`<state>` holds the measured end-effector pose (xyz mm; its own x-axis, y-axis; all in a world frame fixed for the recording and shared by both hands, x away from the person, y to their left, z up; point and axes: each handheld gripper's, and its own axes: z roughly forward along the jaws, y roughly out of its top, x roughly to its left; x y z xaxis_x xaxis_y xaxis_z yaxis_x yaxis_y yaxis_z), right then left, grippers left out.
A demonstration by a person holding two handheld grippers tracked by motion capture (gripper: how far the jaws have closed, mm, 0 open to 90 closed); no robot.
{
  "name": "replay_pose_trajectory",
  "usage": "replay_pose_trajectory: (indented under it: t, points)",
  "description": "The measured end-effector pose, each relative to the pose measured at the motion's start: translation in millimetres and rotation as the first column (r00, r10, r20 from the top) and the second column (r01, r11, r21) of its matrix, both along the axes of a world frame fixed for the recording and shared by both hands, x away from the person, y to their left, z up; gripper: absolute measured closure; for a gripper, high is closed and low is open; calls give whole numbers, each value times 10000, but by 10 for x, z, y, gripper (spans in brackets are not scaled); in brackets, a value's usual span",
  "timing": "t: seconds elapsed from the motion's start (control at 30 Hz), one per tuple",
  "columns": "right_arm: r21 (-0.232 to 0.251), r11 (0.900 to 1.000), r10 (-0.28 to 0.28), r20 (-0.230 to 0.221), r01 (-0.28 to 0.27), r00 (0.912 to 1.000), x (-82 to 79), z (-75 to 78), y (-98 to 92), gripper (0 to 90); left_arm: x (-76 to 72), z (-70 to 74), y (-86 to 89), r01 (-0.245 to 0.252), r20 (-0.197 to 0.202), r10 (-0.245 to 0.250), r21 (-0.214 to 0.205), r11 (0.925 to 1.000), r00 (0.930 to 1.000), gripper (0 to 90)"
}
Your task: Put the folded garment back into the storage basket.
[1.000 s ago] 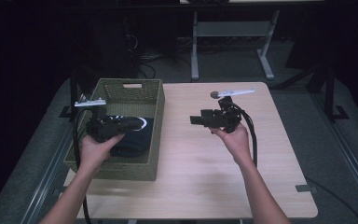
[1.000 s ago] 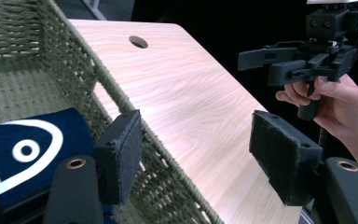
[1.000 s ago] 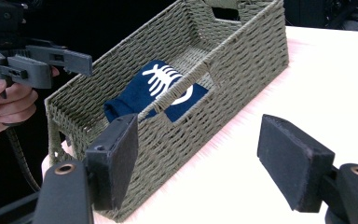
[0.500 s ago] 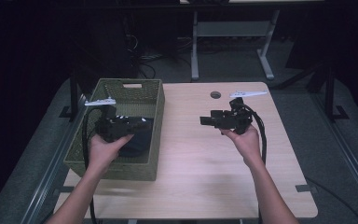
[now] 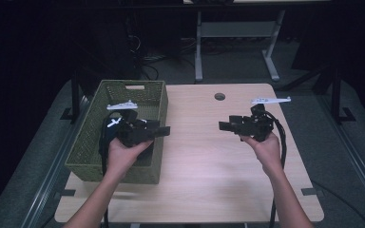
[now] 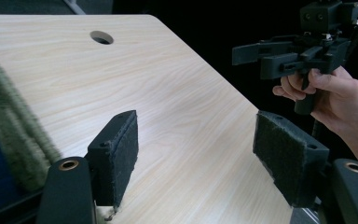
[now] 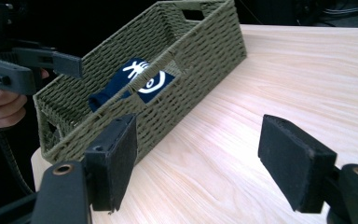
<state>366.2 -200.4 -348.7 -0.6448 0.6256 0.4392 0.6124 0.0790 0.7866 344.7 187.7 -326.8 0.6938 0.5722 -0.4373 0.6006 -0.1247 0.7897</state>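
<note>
My left gripper (image 5: 164, 130) hung over the green woven basket (image 5: 91, 147), its jaws spread wide and just opening more, with nothing between them. My right gripper (image 5: 224, 125) was spread and empty too. A dark blue cloth (image 7: 133, 84) with white marks I couldn't read lay inside the basket.

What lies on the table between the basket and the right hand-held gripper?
Only bare tabletop, seen in the high view, between the basket and the right hand-held gripper.
</note>
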Motion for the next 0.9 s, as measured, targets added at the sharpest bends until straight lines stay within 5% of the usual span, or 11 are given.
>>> replay_pose_trajectory:
  t: [0.9]
  points:
    - [-268,9961,-845,-227,839,9962,-228,-151,-589,277,-181,-129,-659,664,220,-671,300,9973,9975,282]
